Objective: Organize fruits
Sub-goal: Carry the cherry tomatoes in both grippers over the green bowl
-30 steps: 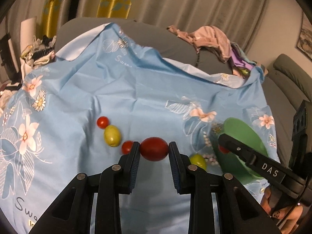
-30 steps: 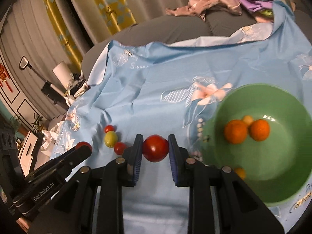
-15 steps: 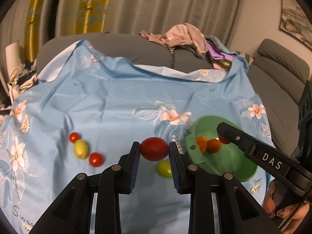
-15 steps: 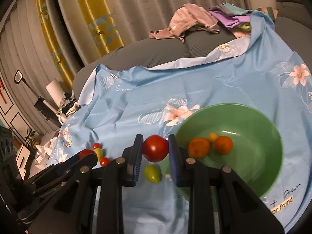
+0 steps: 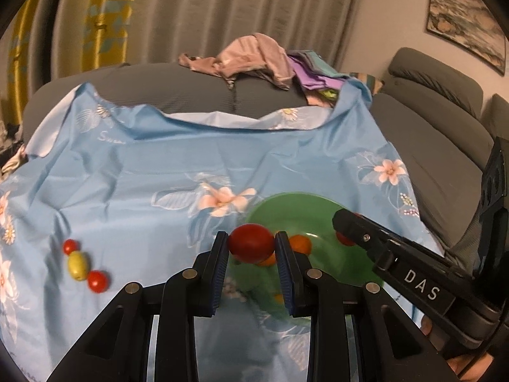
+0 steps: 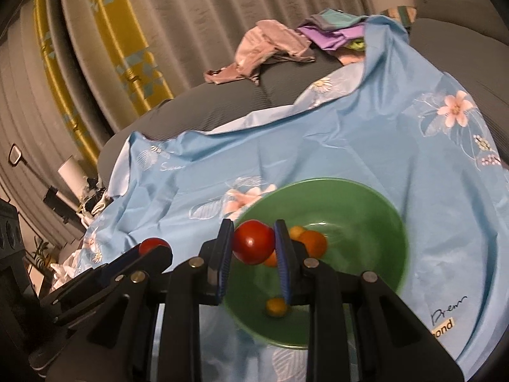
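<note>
Left grip: left gripper (image 5: 252,246) clamped on a dark red tomato (image 5: 251,243), pads pressing both its sides — long axis lies across the jaws.
Right grip: right gripper (image 6: 254,245) closed tight on a rounder red tomato (image 6: 254,245).
Key relation: green bowl (image 6: 378,219) sits just ahead of and below both pairs of fingers; the right tomato hangs over its near-left rim, the left one over its left edge. Right hand looks nearer the bowl's middle.
In bowl: orange fruits (image 6: 313,243), one small yellow-orange one (image 6: 276,306).
Left behind: yellow fruit (image 5: 77,265) with two small red ones on the blue floral cloth (image 5: 143,165), well apart from the bowl.
Change: a second ago the bowl lay off to the right of both grippers — now it is under the fingertips; both grips unchanged.
Next, by judgement: release over the bowl.
</note>
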The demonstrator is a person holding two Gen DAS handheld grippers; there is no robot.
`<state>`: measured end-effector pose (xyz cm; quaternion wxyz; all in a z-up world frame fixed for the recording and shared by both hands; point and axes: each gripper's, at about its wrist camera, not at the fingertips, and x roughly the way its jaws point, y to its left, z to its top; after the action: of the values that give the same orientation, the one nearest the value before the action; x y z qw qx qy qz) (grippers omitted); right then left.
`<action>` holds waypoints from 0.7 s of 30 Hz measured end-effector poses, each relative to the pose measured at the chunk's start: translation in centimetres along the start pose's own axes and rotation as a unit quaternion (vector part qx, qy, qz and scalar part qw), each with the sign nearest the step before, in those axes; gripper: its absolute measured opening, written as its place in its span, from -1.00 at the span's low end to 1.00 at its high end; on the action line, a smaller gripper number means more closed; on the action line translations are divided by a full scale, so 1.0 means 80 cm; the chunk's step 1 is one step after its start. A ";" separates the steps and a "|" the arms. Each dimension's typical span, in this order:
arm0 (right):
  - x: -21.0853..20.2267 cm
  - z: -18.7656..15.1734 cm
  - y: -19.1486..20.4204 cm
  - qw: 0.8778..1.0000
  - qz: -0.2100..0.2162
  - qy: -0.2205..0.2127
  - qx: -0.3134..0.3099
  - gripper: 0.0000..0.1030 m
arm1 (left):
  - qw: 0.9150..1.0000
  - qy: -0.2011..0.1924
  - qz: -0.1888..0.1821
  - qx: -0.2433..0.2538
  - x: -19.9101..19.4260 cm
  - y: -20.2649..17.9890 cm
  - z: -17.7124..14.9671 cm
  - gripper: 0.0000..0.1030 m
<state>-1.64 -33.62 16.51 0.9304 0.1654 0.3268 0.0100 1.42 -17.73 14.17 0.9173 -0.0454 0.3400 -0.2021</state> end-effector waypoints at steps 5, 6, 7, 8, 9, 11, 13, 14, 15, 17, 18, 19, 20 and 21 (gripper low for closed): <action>-0.002 0.002 -0.021 1.000 -0.015 0.001 0.015 -0.48 | 1.000 0.013 -0.016 0.013 0.015 -0.022 -0.001 -0.42; -0.002 0.002 -0.026 1.000 -0.016 0.002 0.021 -0.48 | 1.000 0.015 -0.018 0.015 0.018 -0.025 -0.001 -0.42; -0.001 0.002 -0.029 1.000 -0.017 0.004 0.024 -0.48 | 1.000 0.017 -0.018 0.018 0.021 -0.029 -0.001 -0.42; 0.000 0.002 -0.032 0.999 -0.018 0.004 0.027 -0.48 | 0.999 0.019 -0.018 0.019 0.023 -0.031 -0.002 -0.42; 0.001 0.002 -0.036 0.999 -0.020 0.006 0.030 -0.48 | 0.999 0.022 -0.019 0.019 0.026 -0.033 -0.002 -0.42; 0.004 0.002 -0.041 0.999 -0.023 0.011 0.035 -0.48 | 0.999 0.030 -0.023 0.018 0.033 -0.037 -0.003 -0.42; 0.008 0.002 -0.047 0.999 -0.026 0.016 0.040 -0.47 | 0.999 0.037 -0.026 0.019 0.039 -0.040 -0.005 -0.42; 0.009 0.001 -0.050 0.999 -0.028 0.019 0.042 -0.47 | 0.999 0.040 -0.027 0.019 0.041 -0.040 -0.006 -0.42; 0.012 0.001 -0.053 0.998 -0.033 0.024 0.045 -0.47 | 0.998 0.044 -0.028 0.018 0.045 -0.040 -0.007 -0.42; 0.018 -0.001 -0.057 0.997 -0.043 0.033 0.046 -0.47 | 0.998 0.051 -0.030 0.016 0.050 -0.040 -0.009 -0.42; 0.020 -0.002 -0.058 0.997 -0.045 0.037 0.047 -0.47 | 0.998 0.055 -0.032 0.016 0.053 -0.040 -0.010 -0.42; 0.023 -0.002 -0.059 0.997 -0.047 0.040 0.048 -0.47 | 0.998 0.059 -0.031 0.015 0.055 -0.040 -0.010 -0.42; 0.025 -0.003 -0.061 0.997 -0.050 0.043 0.048 -0.47 | 0.998 0.060 -0.030 0.015 0.057 -0.040 -0.011 -0.42; 0.027 -0.004 -0.062 0.996 -0.053 0.047 0.049 -0.47 | 0.998 0.062 -0.029 0.015 0.059 -0.041 -0.012 -0.42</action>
<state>-0.54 -37.97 13.41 0.9040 0.1927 0.3786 -0.0480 2.94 -22.55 11.28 0.8890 -0.0288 0.3914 -0.2360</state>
